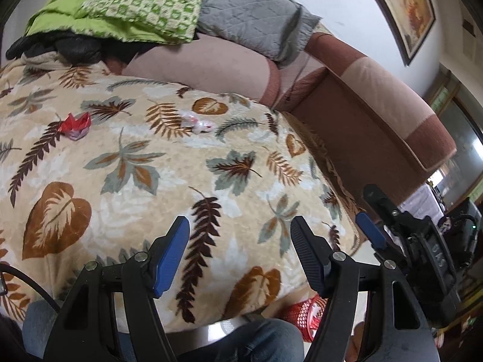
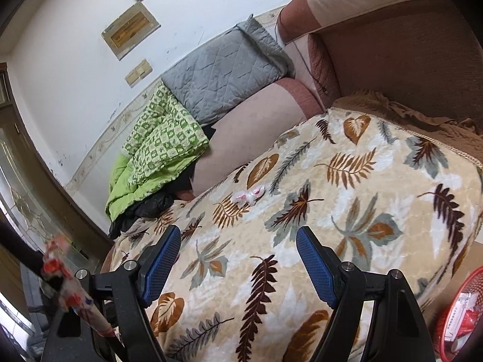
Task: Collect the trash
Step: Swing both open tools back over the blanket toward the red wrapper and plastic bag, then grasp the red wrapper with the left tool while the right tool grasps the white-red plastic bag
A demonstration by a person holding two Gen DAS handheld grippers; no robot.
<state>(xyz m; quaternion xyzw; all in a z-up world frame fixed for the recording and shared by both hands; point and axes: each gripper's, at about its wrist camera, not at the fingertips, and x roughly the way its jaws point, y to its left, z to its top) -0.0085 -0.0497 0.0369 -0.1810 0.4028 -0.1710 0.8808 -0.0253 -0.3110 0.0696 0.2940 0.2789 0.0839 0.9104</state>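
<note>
Both the left gripper (image 1: 240, 235) and right gripper (image 2: 238, 246) hover with fingers apart and empty above the leaf-patterned blanket (image 1: 169, 181), where a red wrapper (image 1: 75, 126) and a white wrapper (image 1: 197, 123) lie far off.

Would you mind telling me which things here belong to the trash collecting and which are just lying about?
Job:
red wrapper on the leaf blanket
white-pink wrapper
red basket, already holding scraps
left gripper and right gripper, both open

Lying about:
green quilt
grey cushion
black garment
</note>
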